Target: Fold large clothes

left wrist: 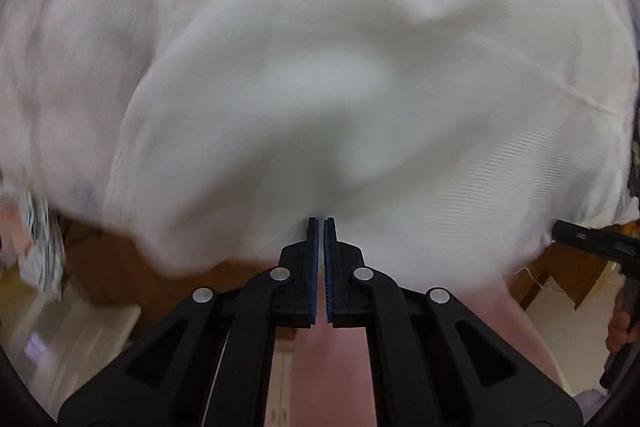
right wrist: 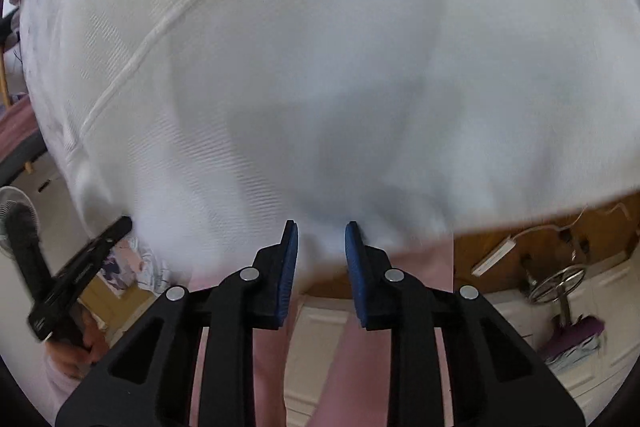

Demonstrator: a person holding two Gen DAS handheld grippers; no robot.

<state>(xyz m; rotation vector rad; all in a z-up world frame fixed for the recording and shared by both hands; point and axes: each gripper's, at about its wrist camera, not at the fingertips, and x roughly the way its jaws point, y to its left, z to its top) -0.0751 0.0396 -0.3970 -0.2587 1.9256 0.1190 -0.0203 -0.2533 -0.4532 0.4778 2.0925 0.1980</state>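
Observation:
A large white garment (left wrist: 320, 67) lies spread over a wooden surface and fills most of both views; its near hem hangs toward me. My left gripper (left wrist: 321, 221) is shut, its tips pinching the hem where creases run together. In the right wrist view the white garment (right wrist: 320, 87) shows a raised seam at upper left. My right gripper (right wrist: 321, 227) has its blue pads a little apart, with a bunch of the hem filling the gap between them. Each view shows the other gripper at its side: the right gripper (left wrist: 558, 227) and the left gripper (right wrist: 126, 223), both at the hem.
A brown wooden edge (left wrist: 120, 267) shows under the hem. The person's pink trousers (left wrist: 332, 367) are below the grippers. A white fan (right wrist: 16, 211), patterned cloth (right wrist: 132, 267), a power strip (right wrist: 492, 259), a round metal stand (right wrist: 560, 283) and a purple item (right wrist: 576, 339) are on the floor.

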